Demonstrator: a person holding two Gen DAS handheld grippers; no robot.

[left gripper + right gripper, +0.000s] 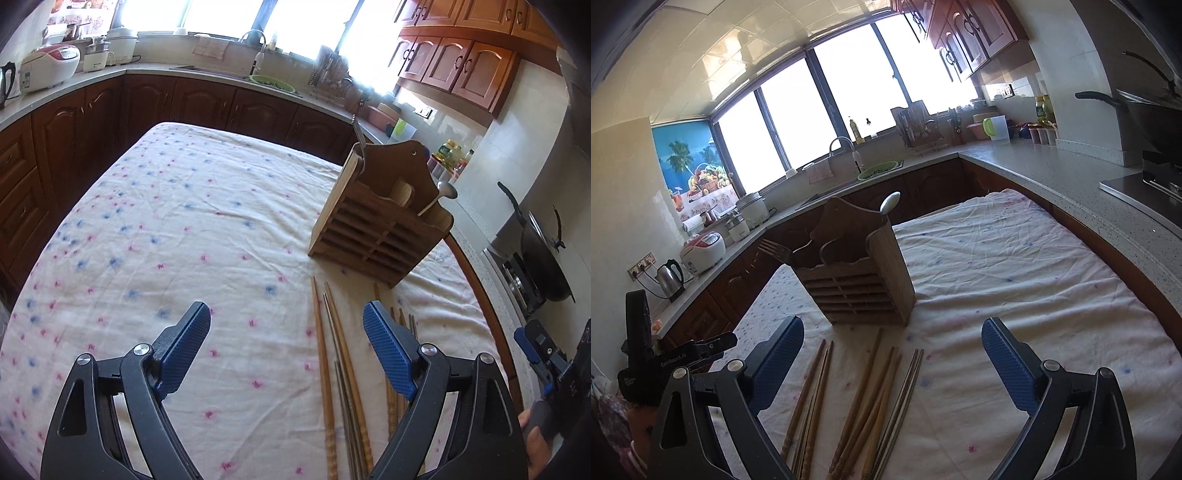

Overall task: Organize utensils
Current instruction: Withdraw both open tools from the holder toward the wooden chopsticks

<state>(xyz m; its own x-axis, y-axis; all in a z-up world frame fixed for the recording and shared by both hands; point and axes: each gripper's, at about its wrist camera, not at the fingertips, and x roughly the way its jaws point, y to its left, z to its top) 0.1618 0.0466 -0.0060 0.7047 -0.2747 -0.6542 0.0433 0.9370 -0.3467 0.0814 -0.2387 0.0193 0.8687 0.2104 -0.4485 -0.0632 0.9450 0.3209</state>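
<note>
Wooden chopsticks (849,406) lie bunched before holder (857,280); left gripper (284,354) and right gripper (892,365) both spread, empty; grabbing several risks scattering.

Bright sun came thru big windows (827,110). Dark wood cupboards (92,140) ran under a pale counter (1071,184) w/ a sink tap (846,147). White wall tiles (713,48) glowed. Beach poster (687,158) hung by the window.

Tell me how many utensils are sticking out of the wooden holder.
2: a fork on the holder's left, a spoon on its right; others may be hidden inside.
</note>
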